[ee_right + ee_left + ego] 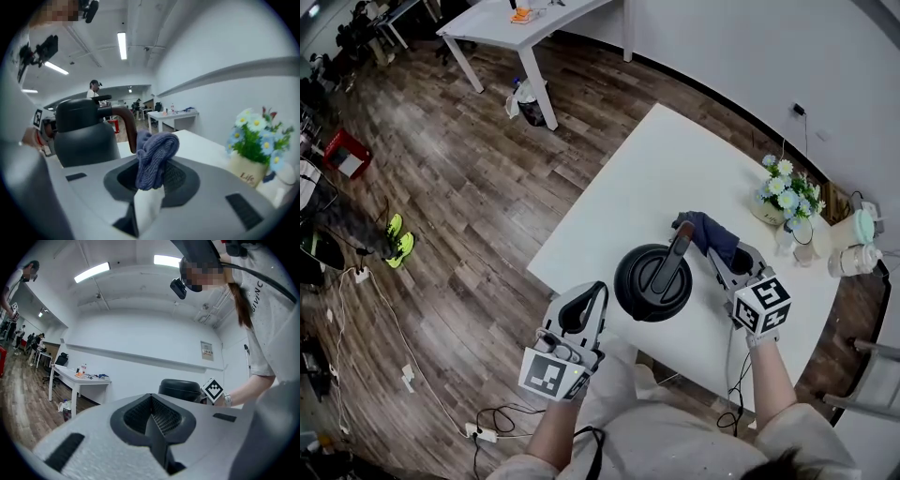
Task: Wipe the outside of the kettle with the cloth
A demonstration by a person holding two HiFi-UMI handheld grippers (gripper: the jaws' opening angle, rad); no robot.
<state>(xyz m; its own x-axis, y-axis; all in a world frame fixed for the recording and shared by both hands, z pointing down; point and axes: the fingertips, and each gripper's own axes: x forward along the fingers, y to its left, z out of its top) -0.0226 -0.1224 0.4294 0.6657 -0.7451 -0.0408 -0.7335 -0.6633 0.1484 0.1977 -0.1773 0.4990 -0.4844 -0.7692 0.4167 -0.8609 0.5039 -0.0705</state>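
A black kettle (pixel 652 280) with a brown-tipped handle stands on the white table (pixel 675 169) near its front edge. My right gripper (pixel 705 240) is shut on a blue knitted cloth (pixel 705 234), held just right of the kettle's handle; in the right gripper view the cloth (pixel 154 157) bunches up from the jaws beside the kettle (pixel 84 133). My left gripper (pixel 577 314) hangs left of the kettle, off the table's edge, shut with nothing in it. The left gripper view shows the kettle (pixel 180 389) beyond the closed jaws.
A pot of blue and white flowers (pixel 780 192) and small white jars (pixel 853 246) stand at the table's right end. Another white table (pixel 520 23) is across the wooden floor. Cables (pixel 478 427) lie on the floor at left.
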